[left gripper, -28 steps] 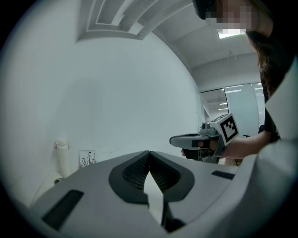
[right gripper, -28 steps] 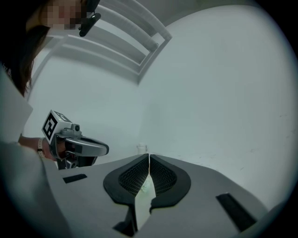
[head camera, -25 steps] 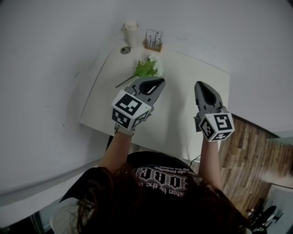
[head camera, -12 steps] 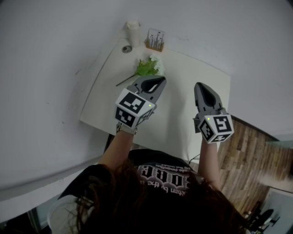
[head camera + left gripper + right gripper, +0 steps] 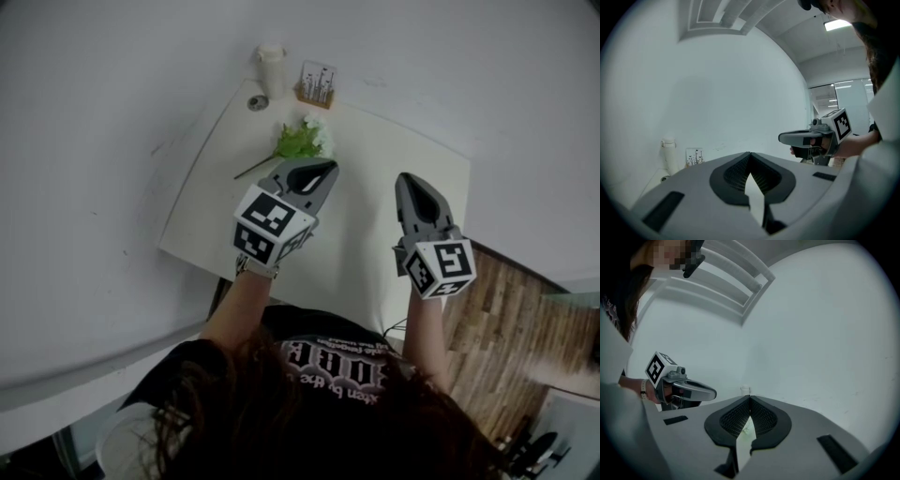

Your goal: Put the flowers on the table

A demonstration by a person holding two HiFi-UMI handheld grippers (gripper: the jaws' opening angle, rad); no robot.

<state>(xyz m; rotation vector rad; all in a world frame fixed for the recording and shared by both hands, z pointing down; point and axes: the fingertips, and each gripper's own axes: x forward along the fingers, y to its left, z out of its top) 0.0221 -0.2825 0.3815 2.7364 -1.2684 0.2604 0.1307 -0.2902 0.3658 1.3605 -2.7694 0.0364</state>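
Observation:
The flowers (image 5: 305, 141), a small green bunch with white blooms and a thin stem, lie flat on the white table (image 5: 375, 150) near its far left side. My left gripper (image 5: 326, 167) hovers just short of them, shut and empty; in its own view the left gripper (image 5: 750, 154) shows the jaw tips meeting. My right gripper (image 5: 406, 178) is held over the table's right half, apart from the flowers. The right gripper (image 5: 750, 398) also has its tips together with nothing held.
A white vase (image 5: 271, 67) stands at the table's far edge by the wall, beside a small picture card (image 5: 316, 82) in a wooden holder and a round grey disc (image 5: 257, 102). Wooden floor (image 5: 506, 319) lies to the right of the table.

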